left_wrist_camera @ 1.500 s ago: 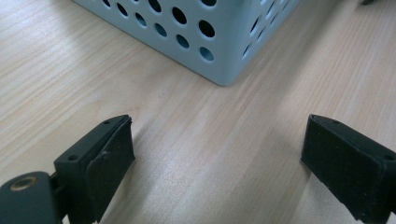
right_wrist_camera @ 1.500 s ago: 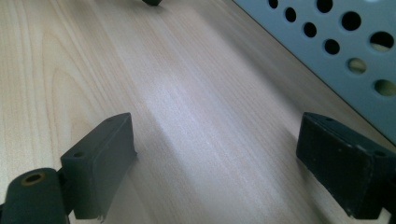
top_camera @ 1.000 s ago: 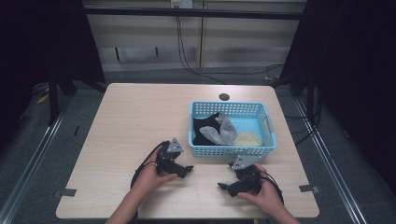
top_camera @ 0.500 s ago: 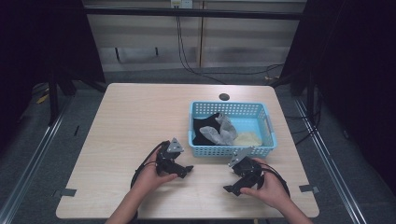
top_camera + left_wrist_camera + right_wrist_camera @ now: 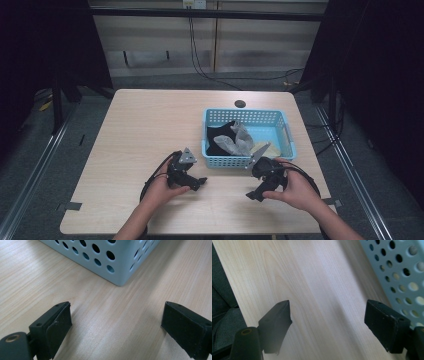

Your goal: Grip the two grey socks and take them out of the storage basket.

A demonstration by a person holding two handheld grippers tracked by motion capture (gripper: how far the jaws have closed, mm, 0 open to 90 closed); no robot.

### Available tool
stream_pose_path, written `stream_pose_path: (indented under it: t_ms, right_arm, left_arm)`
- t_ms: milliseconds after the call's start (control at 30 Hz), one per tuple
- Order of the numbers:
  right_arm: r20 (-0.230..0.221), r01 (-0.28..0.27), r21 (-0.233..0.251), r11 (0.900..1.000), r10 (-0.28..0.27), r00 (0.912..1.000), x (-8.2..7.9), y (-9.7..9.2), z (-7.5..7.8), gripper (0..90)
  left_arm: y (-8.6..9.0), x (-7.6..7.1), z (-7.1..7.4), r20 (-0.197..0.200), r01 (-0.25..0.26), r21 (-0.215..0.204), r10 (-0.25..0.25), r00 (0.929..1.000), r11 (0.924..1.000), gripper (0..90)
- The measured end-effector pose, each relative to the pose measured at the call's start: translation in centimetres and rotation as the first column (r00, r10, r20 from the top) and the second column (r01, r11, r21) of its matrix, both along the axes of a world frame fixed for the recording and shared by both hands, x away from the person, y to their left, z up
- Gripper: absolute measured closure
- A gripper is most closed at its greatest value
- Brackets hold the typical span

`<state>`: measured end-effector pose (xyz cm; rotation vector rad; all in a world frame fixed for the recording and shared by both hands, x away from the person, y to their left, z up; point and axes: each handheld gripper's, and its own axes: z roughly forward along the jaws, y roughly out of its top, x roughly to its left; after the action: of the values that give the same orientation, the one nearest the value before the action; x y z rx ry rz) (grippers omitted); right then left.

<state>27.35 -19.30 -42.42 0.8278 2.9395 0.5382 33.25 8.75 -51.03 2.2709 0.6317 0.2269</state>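
Pale wooden table (image 5: 150, 130) in a dark room. Near the front edge, left gripper (image 5: 196, 183) and right gripper (image 5: 254, 194), both spread wide, nothing between the jaws, the right's just closing slightly. Beyond, toward the right edge, blue basket (image 5: 248, 161) holding black cloth (image 5: 220, 137) and grey cloth (image 5: 240, 142): probably soft, light, limp; best pinched at a raised fold.

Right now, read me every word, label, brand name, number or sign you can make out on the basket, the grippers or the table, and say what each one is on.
None: no readable text.
The blue perforated basket has plain walls with no label.
The left gripper and right gripper carry no readable marking.
The wooden table is unmarked.
The small pale plate on the far wall is too small and blurred to read.
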Motion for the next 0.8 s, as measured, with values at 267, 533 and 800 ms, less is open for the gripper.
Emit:
stream_pose_path:
  t_ms: [267,533,800]
  right_arm:
    - [-0.022,-0.031,-0.019,0.9993,0.03,0.9993,0.9,0.2,1.7,21.7]
    - [-0.024,-0.042,-0.048,0.998,0.041,0.9989,2.5,1.1,3.9,21.9]
    - [-0.007,-0.02,-0.05,0.9986,0.02,0.9998,4.6,1.6,5.2,23.0]
  left_arm:
    - [0.0,0.0,0.0,0.0,0.0,0.0,0.0,1.0,1.0,8.5]
    - [0.0,0.0,0.0,0.001,-0.006,-0.008,0.006,1.0,1.0,8.5]
    - [0.0,0.0,0.0,0.003,-0.005,-0.007,0.005,1.0,1.0,8.5]
